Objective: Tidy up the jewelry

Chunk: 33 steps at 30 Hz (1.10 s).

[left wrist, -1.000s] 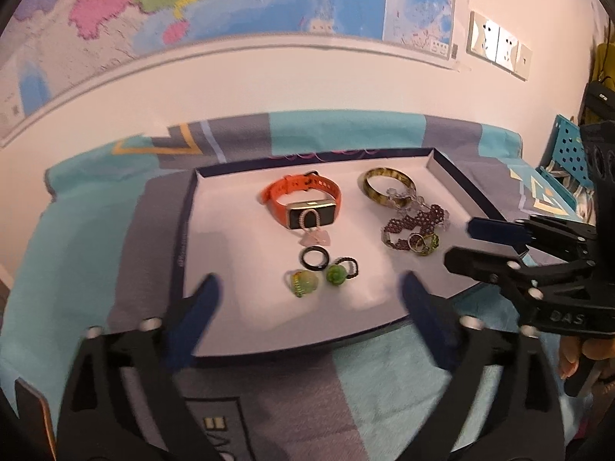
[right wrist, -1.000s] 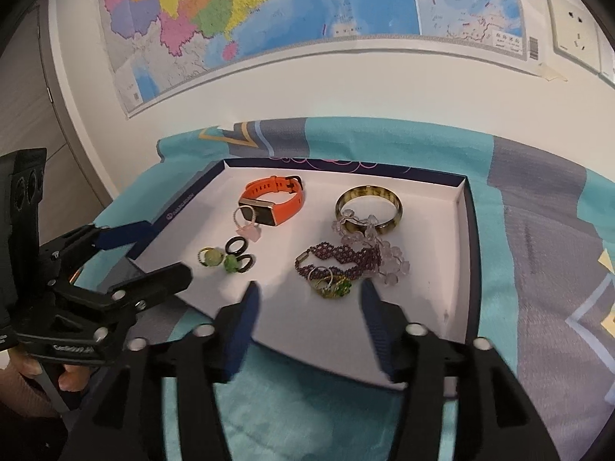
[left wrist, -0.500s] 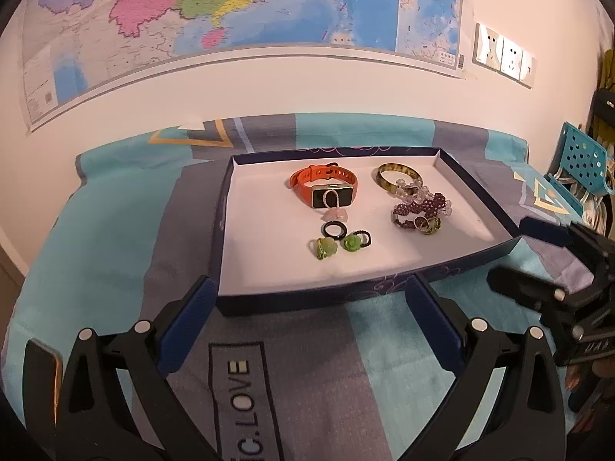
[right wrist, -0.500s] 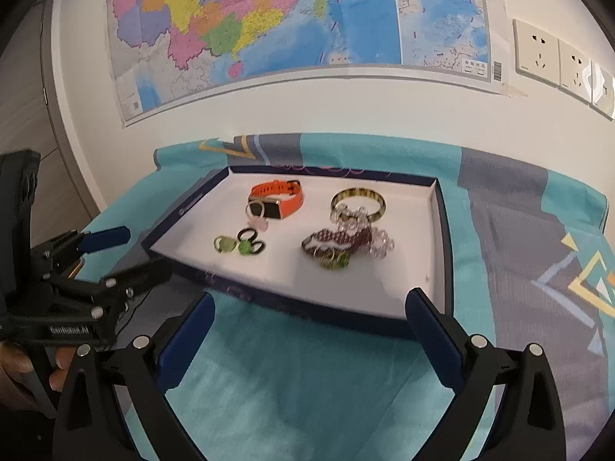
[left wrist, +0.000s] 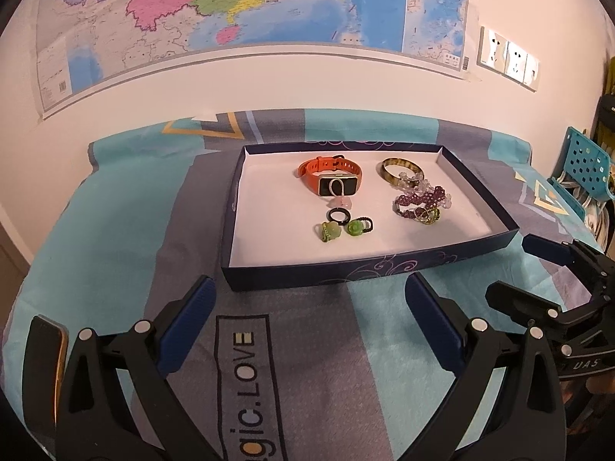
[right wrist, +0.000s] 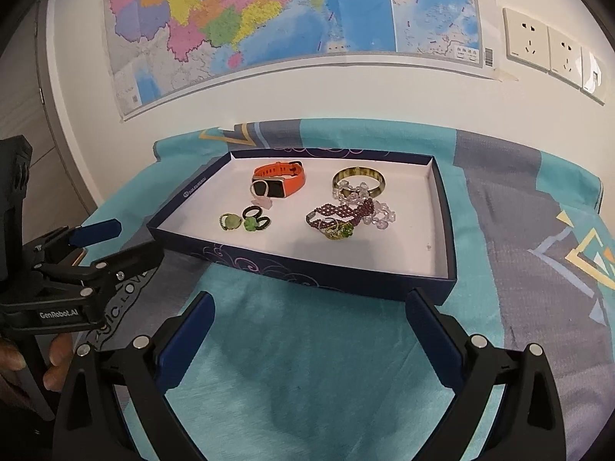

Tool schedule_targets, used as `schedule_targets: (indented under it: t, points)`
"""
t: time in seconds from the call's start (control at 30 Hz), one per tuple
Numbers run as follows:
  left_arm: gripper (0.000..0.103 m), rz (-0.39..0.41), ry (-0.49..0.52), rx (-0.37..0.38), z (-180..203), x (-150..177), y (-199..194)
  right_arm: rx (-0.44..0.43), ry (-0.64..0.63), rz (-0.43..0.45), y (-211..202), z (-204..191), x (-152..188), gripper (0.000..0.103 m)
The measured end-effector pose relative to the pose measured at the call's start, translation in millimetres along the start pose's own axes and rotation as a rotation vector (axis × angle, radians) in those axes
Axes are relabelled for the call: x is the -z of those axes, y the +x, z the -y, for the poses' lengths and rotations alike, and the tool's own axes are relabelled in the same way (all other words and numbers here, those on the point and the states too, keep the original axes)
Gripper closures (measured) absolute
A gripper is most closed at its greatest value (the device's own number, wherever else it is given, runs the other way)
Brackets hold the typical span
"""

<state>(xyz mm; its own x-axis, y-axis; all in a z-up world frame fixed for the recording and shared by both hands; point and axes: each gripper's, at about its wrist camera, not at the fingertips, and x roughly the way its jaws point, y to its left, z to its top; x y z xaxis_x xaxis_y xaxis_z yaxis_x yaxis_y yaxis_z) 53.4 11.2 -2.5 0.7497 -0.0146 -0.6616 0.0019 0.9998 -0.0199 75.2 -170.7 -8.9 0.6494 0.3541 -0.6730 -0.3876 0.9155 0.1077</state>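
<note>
**Both grippers spread, held short of the jewelry tray**

My left gripper [left wrist: 307,322] is spread wide with nothing between its blue pads, and it hangs over the patterned cloth [left wrist: 115,230] on the near side of the tray [left wrist: 326,272]. My right gripper [right wrist: 309,330] is spread wide too and holds nothing; it sits near the tray's near right corner.

The dark blue tray lies on the cloth with its white floor showing, and all the jewelry lies inside it. At the far middle is an orange watch [left wrist: 329,174] with a pale pink ring [left wrist: 340,201] touching its near side. Nearer to me lie a black ring [left wrist: 339,216] and 2 green rings [left wrist: 330,232], close together. To the right, a tortoiseshell bangle [left wrist: 401,169] sits far, and a purple beaded bracelet [left wrist: 421,201] lies tangled with clear beads just on its near side, with a green-stoned ring [left wrist: 427,216] touching it.

A map [right wrist: 269,19] hangs on the far wall.
</note>
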Motion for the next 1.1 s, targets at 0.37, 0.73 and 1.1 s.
schedule_targets:
  t: [0.37,0.73,1.1]
  points:
    - [0.006,-0.015,-0.009,-0.007,-0.4,6.0,-0.9,-0.008,-0.003,-0.011,-0.7,-5.0,3.2,0.007]
    - [0.006,-0.027,-0.011,-0.007,0.4,8.4,-0.5,-0.007,0.005,-0.016,-0.4,-3.3,3.6,0.007]
    - [0.006,-0.029,-0.003,-0.01,4.5,10.1,0.3,-0.008,0.008,-0.02,-0.5,-3.3,4.1,0.007]
